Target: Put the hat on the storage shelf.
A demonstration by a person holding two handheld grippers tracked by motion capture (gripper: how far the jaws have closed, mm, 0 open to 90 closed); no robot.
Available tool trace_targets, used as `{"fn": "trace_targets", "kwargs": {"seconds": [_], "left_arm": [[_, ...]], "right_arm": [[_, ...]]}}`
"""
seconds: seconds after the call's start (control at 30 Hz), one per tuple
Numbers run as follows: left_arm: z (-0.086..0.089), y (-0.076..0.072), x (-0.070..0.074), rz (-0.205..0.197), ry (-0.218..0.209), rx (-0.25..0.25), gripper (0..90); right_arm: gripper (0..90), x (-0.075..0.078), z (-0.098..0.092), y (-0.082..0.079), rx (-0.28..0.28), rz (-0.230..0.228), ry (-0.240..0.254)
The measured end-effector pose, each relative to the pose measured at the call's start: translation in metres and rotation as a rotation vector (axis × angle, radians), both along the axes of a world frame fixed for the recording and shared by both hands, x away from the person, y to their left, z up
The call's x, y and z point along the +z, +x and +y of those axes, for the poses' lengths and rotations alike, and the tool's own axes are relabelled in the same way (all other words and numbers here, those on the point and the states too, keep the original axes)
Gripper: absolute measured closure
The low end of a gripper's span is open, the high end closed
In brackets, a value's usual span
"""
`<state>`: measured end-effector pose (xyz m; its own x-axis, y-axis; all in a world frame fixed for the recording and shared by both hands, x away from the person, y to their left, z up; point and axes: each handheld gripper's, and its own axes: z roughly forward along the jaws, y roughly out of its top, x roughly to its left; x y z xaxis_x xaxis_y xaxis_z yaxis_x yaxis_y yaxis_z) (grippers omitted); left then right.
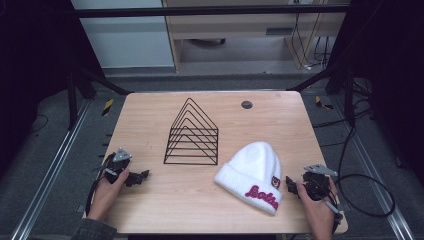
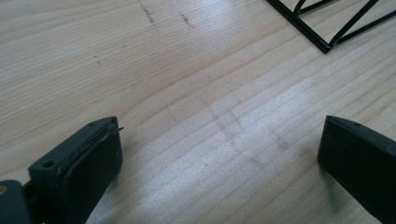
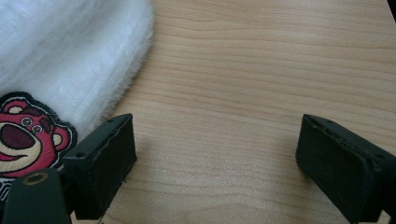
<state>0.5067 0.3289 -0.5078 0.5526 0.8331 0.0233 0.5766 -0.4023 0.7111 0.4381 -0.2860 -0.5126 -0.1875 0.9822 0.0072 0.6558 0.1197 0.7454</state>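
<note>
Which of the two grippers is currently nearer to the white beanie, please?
Right. The right gripper sits just beside the white beanie, at its cuff edge by the bear patch. The left gripper rests well across the table, past the wire rack.

One camera looks down from high above the table. Two ride low, close to the wood, near the white hat.

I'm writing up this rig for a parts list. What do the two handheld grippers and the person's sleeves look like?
Both are black. The left gripper and the right gripper each carry a grey three-cornered plate on top and trail a black cable. Up close, each has two blocky black jaws with flat pads and small screw holes. A dark grey sleeve shows at the left wrist.
</note>
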Motion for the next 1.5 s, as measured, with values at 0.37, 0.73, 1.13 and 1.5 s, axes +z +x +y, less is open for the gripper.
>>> {"fn": "trace_targets", "kwargs": {"seconds": [0.37, 0.73, 1.13, 1.5], "left_arm": [[0.0, 0.0, 0.0, 0.001, 0.003, 0.001, 0.0], [0.0, 0.0, 0.0, 0.0, 0.001, 0.003, 0.0], [0.0, 0.0, 0.0, 0.0, 0.0, 0.003, 0.0], [0.0, 0.0, 0.0, 0.001, 0.003, 0.001, 0.0]], "right_arm": [[12.3, 0.0, 0.0, 0.0, -0.001, 0.0, 0.002], [25.6, 0.009, 0.004, 0.002, 0.031, -0.008, -0.087], [39.9, 0.059, 0.033, 0.042, 0.149, 0.017, -0.099], [49.3, 0.07, 0.064, 0.079, 0.263, 0.074, -0.09]]}}
